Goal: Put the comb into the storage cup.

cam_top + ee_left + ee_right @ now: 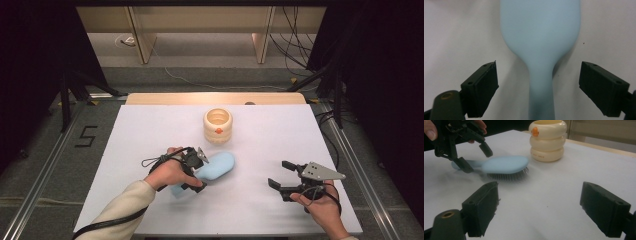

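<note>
Pale blue hairbrush point(212, 169) lying bristles down on the white counter point(150, 130), head toward the far side, handle toward the person. Left hand-held gripper point(196, 172) lowered over the handle point(541, 95), jaws spread on either side of it with a clear gap to each pad, so no pinch yet; nothing lifted. By judgement, early going: approach made, grip and lift both left to do. Right hand-held gripper point(278, 175) hovering well apart over bare counter at the right, jaws spread, nothing between them. Cream ringed cup point(218, 125) with a small orange mark standing upright beyond the brush head, near but not touching; open top, a likely place for the brush, though that is only a guess. Little in the way: counter bare around the handle, cup close enough to the brush head to be knocked on a careless lift. Floor, cables and wooden furniture legs beyond the counter's far edge, well clear.
</note>
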### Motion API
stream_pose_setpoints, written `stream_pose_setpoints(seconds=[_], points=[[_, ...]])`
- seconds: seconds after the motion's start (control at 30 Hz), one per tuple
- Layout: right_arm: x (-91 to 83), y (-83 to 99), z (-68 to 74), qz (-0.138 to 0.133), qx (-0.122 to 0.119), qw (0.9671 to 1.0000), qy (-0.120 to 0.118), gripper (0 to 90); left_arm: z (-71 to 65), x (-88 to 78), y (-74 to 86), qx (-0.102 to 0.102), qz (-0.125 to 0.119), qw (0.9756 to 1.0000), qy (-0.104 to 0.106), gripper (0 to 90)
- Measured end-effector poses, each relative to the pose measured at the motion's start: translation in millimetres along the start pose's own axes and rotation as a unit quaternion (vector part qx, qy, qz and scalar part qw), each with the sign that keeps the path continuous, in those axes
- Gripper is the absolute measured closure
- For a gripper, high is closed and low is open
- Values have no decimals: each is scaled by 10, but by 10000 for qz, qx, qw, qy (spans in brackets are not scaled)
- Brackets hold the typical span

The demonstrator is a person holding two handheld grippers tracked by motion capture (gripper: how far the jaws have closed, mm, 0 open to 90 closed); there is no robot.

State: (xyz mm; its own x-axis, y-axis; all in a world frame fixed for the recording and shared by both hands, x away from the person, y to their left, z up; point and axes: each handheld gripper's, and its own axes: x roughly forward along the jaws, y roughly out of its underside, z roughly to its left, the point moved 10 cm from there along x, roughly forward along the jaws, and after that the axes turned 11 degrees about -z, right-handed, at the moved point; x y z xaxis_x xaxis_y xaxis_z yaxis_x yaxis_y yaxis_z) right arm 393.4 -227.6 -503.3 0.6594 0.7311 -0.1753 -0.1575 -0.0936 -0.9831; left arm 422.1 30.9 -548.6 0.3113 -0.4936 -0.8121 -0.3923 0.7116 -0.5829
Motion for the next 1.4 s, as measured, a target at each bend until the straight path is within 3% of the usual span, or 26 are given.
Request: stream_pose_setpoints(seconds=[0.4,0.57,0.9,1.1,1.17,1.4], points=[[0,4,2,14,-4,10000,-9,164,24,74,17,76,366,9993,17,290],[2,8,-1,21,-4,10000,-4,163,4,96,31,128,537,9984,129,410],[1,12,0,37,5,10000,0,163,-40,129,9,52,741,9970,228,523],[2,19,-1,60,-12,10000,2,163,-36,120,10,70,826,9963,208,575],[4,21,-1,62,-4,10000,-1,163,-36,115,12,55,869,9961,159,636],[4,20,1,61,-5,10000,-4,163,-61,102,26,-45,849,9964,25,671]])
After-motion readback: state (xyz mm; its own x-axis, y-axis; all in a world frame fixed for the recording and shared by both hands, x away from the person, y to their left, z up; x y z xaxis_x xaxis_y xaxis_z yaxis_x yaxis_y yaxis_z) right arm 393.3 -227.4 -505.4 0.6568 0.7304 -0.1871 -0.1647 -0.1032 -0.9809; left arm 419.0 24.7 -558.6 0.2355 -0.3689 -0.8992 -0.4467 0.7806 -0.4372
